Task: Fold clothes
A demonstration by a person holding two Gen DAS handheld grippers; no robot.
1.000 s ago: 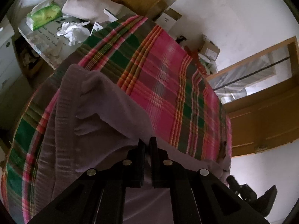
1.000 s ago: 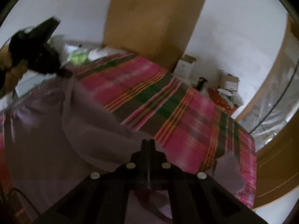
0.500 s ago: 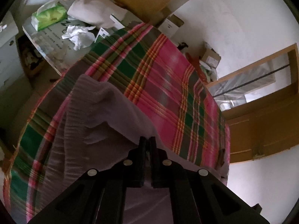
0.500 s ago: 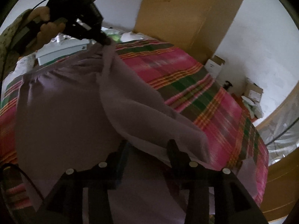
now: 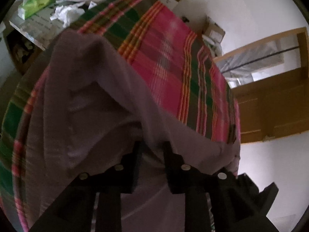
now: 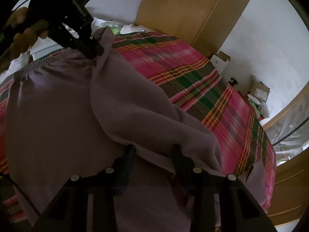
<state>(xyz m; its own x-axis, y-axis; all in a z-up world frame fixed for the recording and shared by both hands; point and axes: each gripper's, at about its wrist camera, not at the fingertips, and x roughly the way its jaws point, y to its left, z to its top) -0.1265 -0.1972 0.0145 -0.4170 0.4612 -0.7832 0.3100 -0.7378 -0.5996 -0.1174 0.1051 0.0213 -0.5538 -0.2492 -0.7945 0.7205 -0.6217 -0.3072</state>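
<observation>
**Mauve garment draped on the plaid bed, both grippers spread**

A soft mauve-grey knit garment [image 6: 63, 106] lies across a bed covered in a pink, green and orange plaid blanket [image 6: 222, 104]. One fold of the cloth rises in a loose ridge running from the far corner of the bed toward the near edge, and a ribbed hem shows along the far side.

The left gripper [image 5: 150, 147] has its two black fingers parted, with a clear gap between them; the cloth sags over the fingertips, and I cannot tell whether it is pinched by either one. From the other side, the left gripper's tip sits right at the far raised corner of the garment, touching it, with a hand [image 6: 25, 29] wrapped round the handle.

The right gripper [image 6: 154, 150] is also spread wide, its fingers apart, the draped fold lying over their tips without being clamped.

Beyond the bed stand a tall tan wooden wardrobe [image 6: 193, 9], a white open cardboard box [image 6: 220, 60] against the wall, and a cluttered side table holding a green tissue packet [image 5: 36, 2].
</observation>
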